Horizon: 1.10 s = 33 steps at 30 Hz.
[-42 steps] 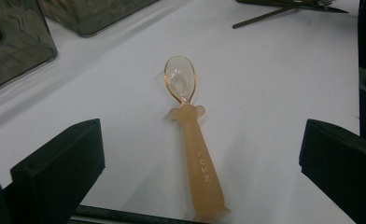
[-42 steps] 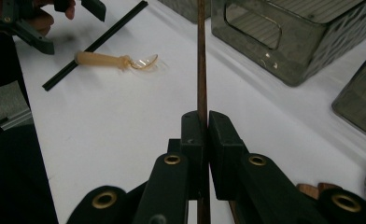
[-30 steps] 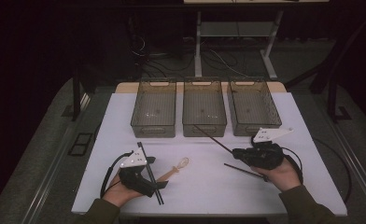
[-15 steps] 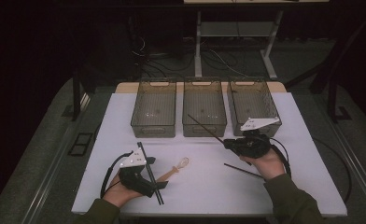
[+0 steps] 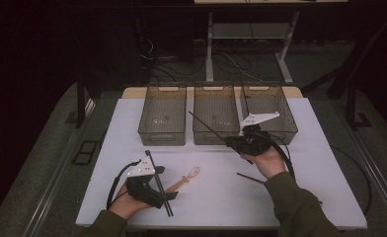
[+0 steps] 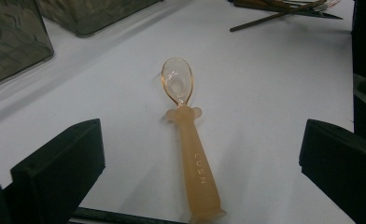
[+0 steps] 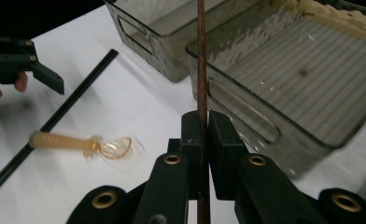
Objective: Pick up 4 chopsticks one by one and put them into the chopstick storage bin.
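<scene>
Your right hand-held gripper [image 5: 229, 141] sits at about 1 o'clock from tabletop [image 5: 310, 163] centre, just in front of the middle bin [image 5: 215, 114], jaws pinched tight on a thin brown chopstick [image 5: 206, 127]. In the right gripper view the chopstick [image 7: 201, 70] runs straight up between the pads [image 7: 193, 135] toward 12 o'clock, its far end crossing over the near rim of a bin [image 7: 284, 79]; in the high view its tip points to roughly 10 o'clock, over the middle bin. A second dark stick [image 5: 250, 177] lies flat on the tabletop just below your right hand [image 5: 265, 160], at about 6 o'clock from it. Your left hand-held gripper [image 5: 163, 190] rests near the front edge at around 7 o'clock, jaws spread wide and holding nothing. In the left gripper view the orange translucent spoon [image 6: 188, 140] lies on the white surface between the open jaws without touching them, handle toward you, bowl at 12 o'clock. A long black rod [image 5: 158, 181] lies beside the left hand-held gripper, running from 11 to 5 o'clock. Three smoky clear bins line the far side; left bin [image 5: 163, 116] and right bin [image 5: 268, 109] flank the middle one.
</scene>
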Motion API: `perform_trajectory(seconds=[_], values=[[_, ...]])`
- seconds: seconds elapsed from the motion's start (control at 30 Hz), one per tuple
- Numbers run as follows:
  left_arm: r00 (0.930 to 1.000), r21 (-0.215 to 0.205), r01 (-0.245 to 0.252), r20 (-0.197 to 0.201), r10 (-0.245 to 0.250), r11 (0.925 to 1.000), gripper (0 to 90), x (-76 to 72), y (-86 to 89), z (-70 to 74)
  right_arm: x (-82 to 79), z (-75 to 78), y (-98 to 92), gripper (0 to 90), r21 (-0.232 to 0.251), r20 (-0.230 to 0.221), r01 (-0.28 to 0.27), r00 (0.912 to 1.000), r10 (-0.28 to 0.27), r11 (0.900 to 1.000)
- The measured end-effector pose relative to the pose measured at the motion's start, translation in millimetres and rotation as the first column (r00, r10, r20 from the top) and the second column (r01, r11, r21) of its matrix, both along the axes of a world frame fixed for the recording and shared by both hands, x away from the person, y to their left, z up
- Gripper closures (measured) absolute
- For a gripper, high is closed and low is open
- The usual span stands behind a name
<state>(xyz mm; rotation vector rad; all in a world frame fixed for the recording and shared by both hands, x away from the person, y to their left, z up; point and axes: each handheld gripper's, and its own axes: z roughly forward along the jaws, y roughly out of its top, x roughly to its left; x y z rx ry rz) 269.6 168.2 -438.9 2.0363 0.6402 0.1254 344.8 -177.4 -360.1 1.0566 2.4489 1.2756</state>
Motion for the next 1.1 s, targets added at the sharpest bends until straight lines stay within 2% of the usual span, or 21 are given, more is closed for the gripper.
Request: perform_trajectory(seconds=[0.53,0.83,1.1], values=[[1.0000,0.000,0.003,0.002,-0.003,1.0000,0.0,-0.5,0.7,0.6,24.6,20.0,40.2,85.0,0.008,0.014,0.028,0.9995,-0.028,1.000],[1.0000,-0.005,0.000,-0.004,0.000,1.0000,0.0,-1.2,0.3,0.5,39.9,28.8,63.3,85.0,-0.005,0.029,0.044,0.9986,-0.044,0.999],[1.0000,0.007,0.004,0.000,-0.004,1.0000,0.0,-0.7,0.1,0.4,56.3,33.3,86.5,84.9,0.013,0.031,0.069,0.9971,-0.069,0.998]])
